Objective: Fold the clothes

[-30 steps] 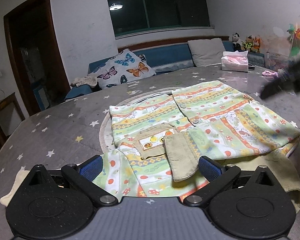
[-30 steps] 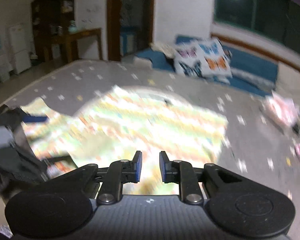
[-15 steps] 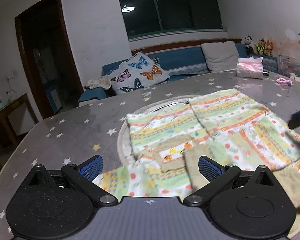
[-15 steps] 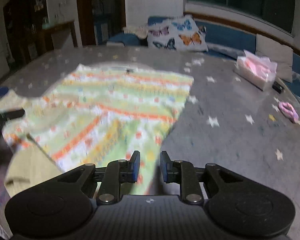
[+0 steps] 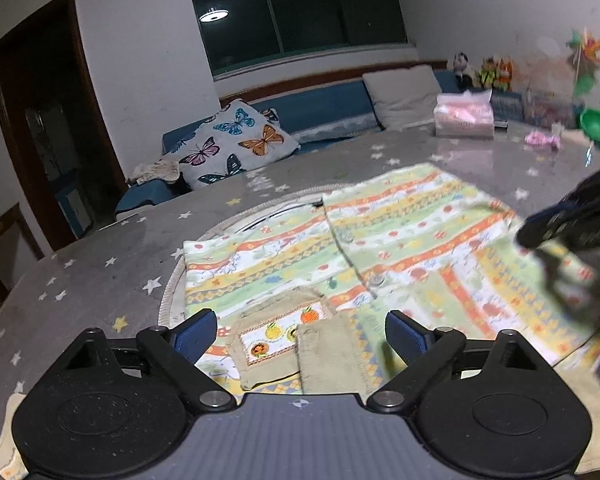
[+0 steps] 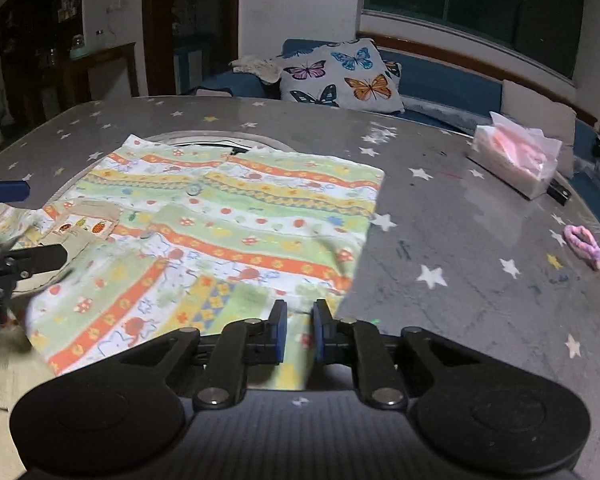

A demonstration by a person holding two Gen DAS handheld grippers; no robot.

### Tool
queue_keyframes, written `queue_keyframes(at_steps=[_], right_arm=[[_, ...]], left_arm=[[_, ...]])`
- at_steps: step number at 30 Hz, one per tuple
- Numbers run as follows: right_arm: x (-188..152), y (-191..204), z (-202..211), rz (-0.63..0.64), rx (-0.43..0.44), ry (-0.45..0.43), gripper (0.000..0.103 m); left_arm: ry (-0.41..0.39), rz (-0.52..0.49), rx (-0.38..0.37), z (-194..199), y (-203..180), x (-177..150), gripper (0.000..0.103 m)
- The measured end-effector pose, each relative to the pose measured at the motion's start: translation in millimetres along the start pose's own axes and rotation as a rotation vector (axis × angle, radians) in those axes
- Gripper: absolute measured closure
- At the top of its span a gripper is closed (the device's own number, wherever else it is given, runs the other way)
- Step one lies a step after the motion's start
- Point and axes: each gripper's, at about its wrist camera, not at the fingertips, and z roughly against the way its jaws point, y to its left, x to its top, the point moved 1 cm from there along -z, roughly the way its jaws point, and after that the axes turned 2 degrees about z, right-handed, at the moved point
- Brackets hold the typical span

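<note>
A child's patterned shirt (image 5: 380, 248) with green, orange and yellow stripes lies spread on the grey star-print table (image 5: 100, 264). A beige pocket and cuff (image 5: 292, 340) lie on its near edge. My left gripper (image 5: 300, 334) is open, its fingers to either side of the pocket and cuff, holding nothing. My right gripper (image 6: 299, 330) is nearly shut, with the shirt's (image 6: 228, 232) near right hem between its pads; whether it grips the cloth is unclear. The right gripper shows blurred at the right of the left wrist view (image 5: 572, 224).
A pink tissue pack (image 6: 516, 156) and a pink hair tie (image 6: 584, 244) lie on the table's right side. A beige cloth (image 6: 4, 380) lies under the shirt's near edge. A sofa with a butterfly cushion (image 5: 236, 144) stands behind the table.
My right gripper has swung round and come down to the shirt's right hem. My left gripper has stayed open near the pocket, shifting slightly.
</note>
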Motion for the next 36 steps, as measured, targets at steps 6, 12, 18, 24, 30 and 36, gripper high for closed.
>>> queue_keyframes(at_steps=[6,12,18,24,30,36], right_arm=[[0.4,-4.0,1.7,0.0,0.002,0.0,0.089],[7.8,8.4,21.6,0.023,0.05,-0.059,0.086],[12.8,42.5,29.4,0.1,0.156,-0.085,0.073],[11.9,78.5,28.6,0.18,0.252,-0.089,0.067],[-0.6,94.3,16.6,0.213,0.264,-0.052,0.067],[6.3,101.8,24.1,0.234,0.264,-0.073,0.066]], left_arm=[[0.023,-0.056,0.071,-12.1,1.9,-5.7,0.01],[-0.023,0.016,0.002,9.5,10.0,5.3,0.01],[-0.027,-0.034,-0.064,18.5,-6.0,-5.0,0.011],[0.004,-0.054,-0.046,19.9,-7.1,-23.7,0.01],[0.011,-0.011,-0.03,30.8,7.2,-35.8,0.009],[0.001,0.031,0.004,43.4,21.5,-40.6,0.009]])
